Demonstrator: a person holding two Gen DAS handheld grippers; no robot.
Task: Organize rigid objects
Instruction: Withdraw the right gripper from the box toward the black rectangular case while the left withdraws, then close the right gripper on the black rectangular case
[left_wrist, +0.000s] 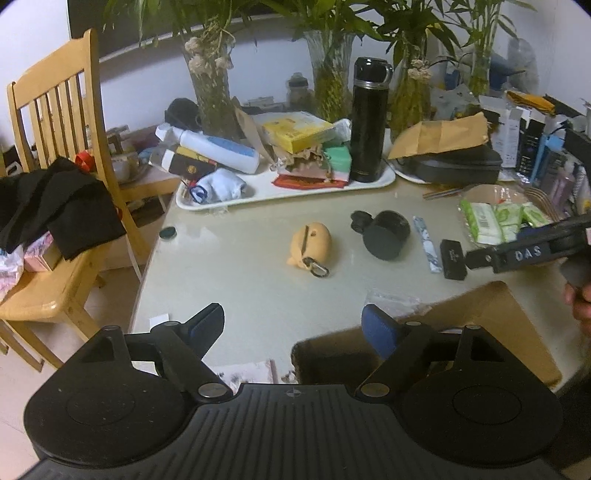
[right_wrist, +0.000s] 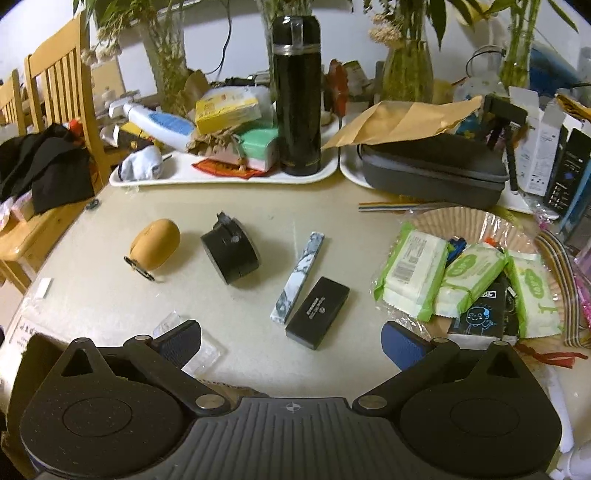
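Observation:
On the pale table top lie a tan pouch with a keyring (left_wrist: 309, 243) (right_wrist: 157, 249), a black round case (left_wrist: 386, 234) (right_wrist: 231, 251), a marbled stick (left_wrist: 427, 243) (right_wrist: 298, 277) and a small black box (left_wrist: 453, 259) (right_wrist: 317, 312). My left gripper (left_wrist: 293, 325) hovers open over the near table edge, above a brown cardboard box (left_wrist: 480, 325), with nothing between its blue pads. My right gripper (right_wrist: 291, 341) stands open just short of the black box; its arm (left_wrist: 524, 251) shows at the right of the left wrist view.
Two white trays (left_wrist: 288, 192) (right_wrist: 221, 177) at the back hold a black flask (left_wrist: 367, 118) (right_wrist: 297, 92), bottles, boxes and a dark zip case (right_wrist: 432, 168). A basket of wipe packs (right_wrist: 461, 273) sits at the right. A wooden chair with black cloth (left_wrist: 55, 206) stands left.

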